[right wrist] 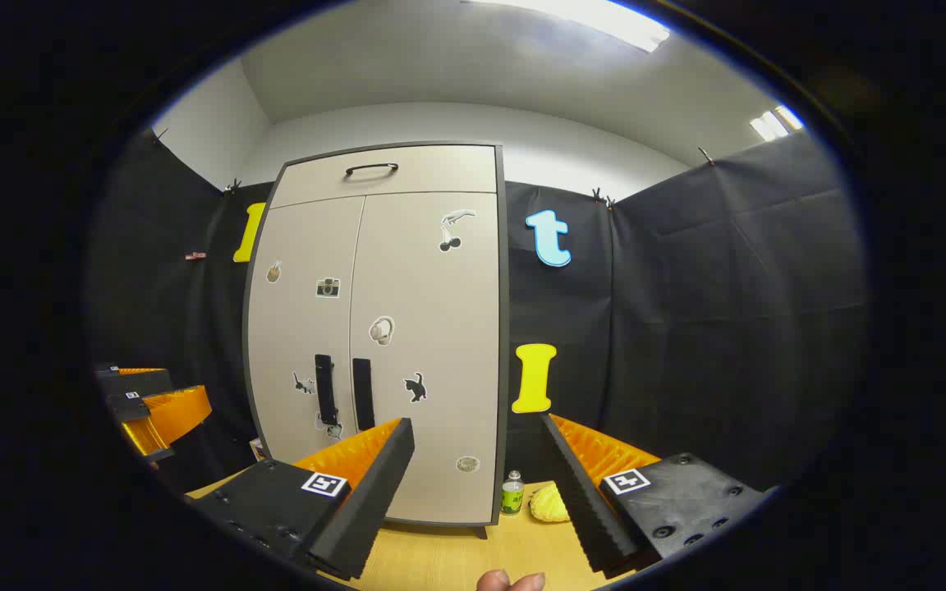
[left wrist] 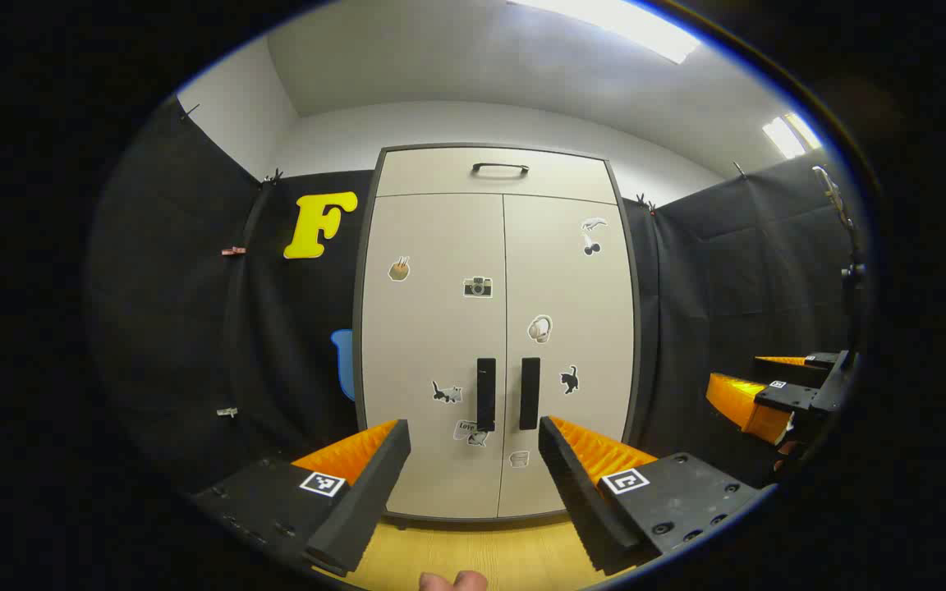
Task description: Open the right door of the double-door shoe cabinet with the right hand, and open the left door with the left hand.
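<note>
1. at the back of the booth, on the wooden floor (left wrist: 473, 550), the double-door shoe cabinet (left wrist: 496, 328) is standing with both doors closed and a drawer with a dark handle (left wrist: 500, 168) above them.
2. the left door (left wrist: 432, 345) and the right door (left wrist: 567, 345) are being shown with stickers on them, and two dark vertical handles, the left handle (left wrist: 485, 394) and the right handle (left wrist: 530, 392), are sitting side by side at the middle seam.
3. the left gripper (left wrist: 473, 460) is being held wide open in front of the handles, with nothing between its fingers and no contact with the cabinet.
4. the right gripper (right wrist: 477, 460) is likewise being held wide open and empty, apart from the cabinet, in the right gripper view.
5. beside the cabinet's right foot, a small green bottle (right wrist: 512, 494) and a yellow object (right wrist: 548, 502) are resting on the floor.
</note>
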The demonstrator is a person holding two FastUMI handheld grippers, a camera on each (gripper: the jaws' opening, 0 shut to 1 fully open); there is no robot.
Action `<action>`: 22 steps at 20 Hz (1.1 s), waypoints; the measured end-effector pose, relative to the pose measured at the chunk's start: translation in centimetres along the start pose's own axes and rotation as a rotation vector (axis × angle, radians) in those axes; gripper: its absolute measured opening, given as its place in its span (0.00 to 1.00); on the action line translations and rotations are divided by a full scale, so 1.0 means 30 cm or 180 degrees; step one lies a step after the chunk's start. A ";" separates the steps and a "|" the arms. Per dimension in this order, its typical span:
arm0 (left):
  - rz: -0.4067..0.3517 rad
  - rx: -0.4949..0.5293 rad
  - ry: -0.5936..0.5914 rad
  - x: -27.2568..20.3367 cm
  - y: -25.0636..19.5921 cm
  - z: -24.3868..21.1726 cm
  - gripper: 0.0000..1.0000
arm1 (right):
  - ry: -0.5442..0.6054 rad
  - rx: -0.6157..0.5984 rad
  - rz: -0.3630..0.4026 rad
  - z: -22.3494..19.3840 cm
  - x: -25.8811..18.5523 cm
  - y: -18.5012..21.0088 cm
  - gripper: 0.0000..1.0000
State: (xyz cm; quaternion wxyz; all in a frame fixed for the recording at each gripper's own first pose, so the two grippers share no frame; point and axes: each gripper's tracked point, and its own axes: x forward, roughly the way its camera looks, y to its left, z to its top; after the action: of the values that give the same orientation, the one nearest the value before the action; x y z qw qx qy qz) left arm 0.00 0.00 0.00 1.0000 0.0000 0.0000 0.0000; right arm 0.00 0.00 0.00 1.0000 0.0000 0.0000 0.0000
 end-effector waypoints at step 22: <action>-0.0027 0.0038 -0.0012 0.023 0.015 -0.006 0.98 | -0.0006 0.0084 -0.0040 -0.002 0.013 -0.003 0.97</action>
State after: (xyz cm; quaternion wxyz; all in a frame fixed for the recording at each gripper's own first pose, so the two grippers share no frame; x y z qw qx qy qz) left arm 0.68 0.46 -0.18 1.0000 0.0060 -0.0019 -0.0043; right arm 0.39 -0.09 -0.07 0.9999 0.0132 -0.0009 -0.0063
